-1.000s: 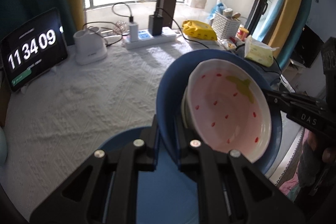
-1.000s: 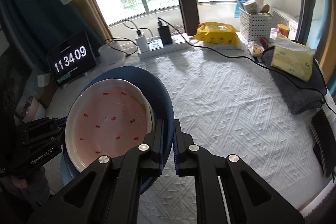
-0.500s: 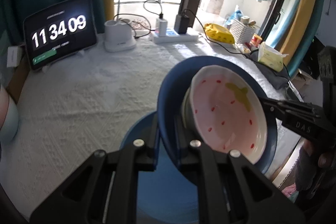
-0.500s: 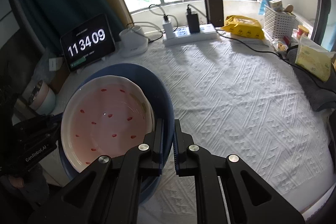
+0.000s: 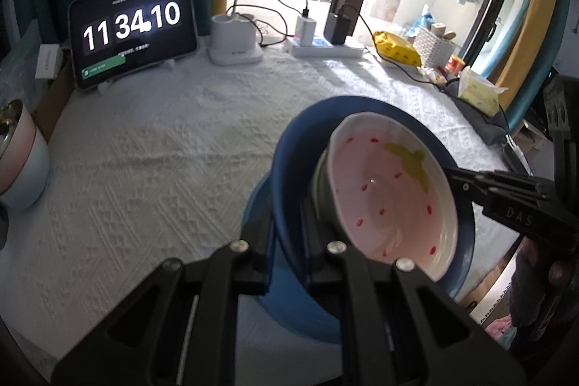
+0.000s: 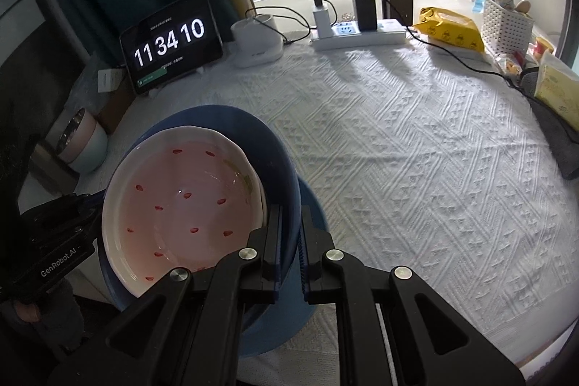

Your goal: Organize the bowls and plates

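the white tablecloth (image 6: 398, 151) is the biggest thing. above it, near its front edge, is the blue bowl (image 5: 300, 147). the left gripper (image 5: 289, 241) and the right gripper (image 6: 289, 234) each pinch its rim from opposite sides. inside the blue bowl sits the smaller strawberry bowl (image 6: 181, 201), over a blue plate (image 6: 311, 198).

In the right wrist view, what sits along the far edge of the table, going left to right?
Tablet clock → white lamp base → white power strip with its two chargers → yellow packet → white basket.
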`<state>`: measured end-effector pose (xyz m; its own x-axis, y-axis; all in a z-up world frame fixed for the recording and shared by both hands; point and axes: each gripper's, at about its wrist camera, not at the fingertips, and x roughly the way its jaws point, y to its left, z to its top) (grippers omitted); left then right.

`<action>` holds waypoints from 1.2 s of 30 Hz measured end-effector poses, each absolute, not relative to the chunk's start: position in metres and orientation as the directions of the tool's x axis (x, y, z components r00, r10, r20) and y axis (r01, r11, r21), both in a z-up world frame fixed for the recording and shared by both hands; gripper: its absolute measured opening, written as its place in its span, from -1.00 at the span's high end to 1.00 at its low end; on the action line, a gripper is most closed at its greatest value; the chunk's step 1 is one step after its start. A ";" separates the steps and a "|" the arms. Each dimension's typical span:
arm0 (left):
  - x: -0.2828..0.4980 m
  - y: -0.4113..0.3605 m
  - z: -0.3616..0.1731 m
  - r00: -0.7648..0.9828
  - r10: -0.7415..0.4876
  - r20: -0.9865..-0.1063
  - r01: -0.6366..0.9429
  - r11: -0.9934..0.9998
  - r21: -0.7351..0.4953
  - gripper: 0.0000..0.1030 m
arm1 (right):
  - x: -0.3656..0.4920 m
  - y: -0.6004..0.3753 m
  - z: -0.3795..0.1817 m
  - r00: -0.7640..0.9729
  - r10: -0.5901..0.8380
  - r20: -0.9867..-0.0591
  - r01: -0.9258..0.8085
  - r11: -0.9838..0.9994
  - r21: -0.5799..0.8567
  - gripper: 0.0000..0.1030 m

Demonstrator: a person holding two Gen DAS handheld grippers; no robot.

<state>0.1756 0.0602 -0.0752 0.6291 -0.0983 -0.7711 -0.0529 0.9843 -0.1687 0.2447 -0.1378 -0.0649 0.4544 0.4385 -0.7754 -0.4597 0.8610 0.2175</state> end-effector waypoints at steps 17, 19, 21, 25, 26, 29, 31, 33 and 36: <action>0.174 0.064 -0.083 0.624 -0.077 -0.778 -0.087 0.982 -0.167 0.76 | 0.243 -0.136 -0.068 0.448 0.446 -0.775 -0.455 0.860 0.233 0.77; 0.174 0.063 -0.084 0.630 -0.064 -0.774 -0.086 0.985 -0.151 0.72 | 0.243 -0.136 -0.068 0.447 0.450 -0.773 -0.452 0.859 0.239 0.77; 0.172 0.063 -0.084 0.635 -0.063 -0.770 -0.087 0.985 -0.152 0.71 | 0.244 -0.137 -0.068 0.446 0.452 -0.772 -0.450 0.859 0.243 0.77; 0.171 0.059 -0.083 0.650 -0.024 -0.760 -0.091 0.990 -0.109 0.71 | 0.243 -0.138 -0.069 0.446 0.459 -0.768 -0.454 0.856 0.247 0.77; 0.171 0.058 -0.083 0.651 -0.016 -0.759 -0.093 0.991 -0.101 0.71 | 0.243 -0.138 -0.069 0.451 0.457 -0.767 -0.455 0.857 0.243 0.77; 0.171 0.057 -0.083 0.653 -0.003 -0.757 -0.097 0.991 -0.088 0.71 | 0.241 -0.140 -0.069 0.454 0.455 -0.766 -0.456 0.857 0.239 0.77; 0.171 0.058 -0.083 0.652 -0.004 -0.758 -0.099 0.991 -0.091 0.71 | 0.241 -0.140 -0.069 0.457 0.458 -0.763 -0.458 0.856 0.239 0.77; 0.170 0.058 -0.083 0.652 -0.003 -0.758 -0.096 0.992 -0.087 0.70 | 0.239 -0.140 -0.069 0.460 0.460 -0.760 -0.461 0.855 0.238 0.77; 0.168 0.057 -0.082 0.650 0.008 -0.760 -0.100 0.992 -0.074 0.65 | 0.237 -0.142 -0.066 0.469 0.455 -0.757 -0.463 0.856 0.228 0.68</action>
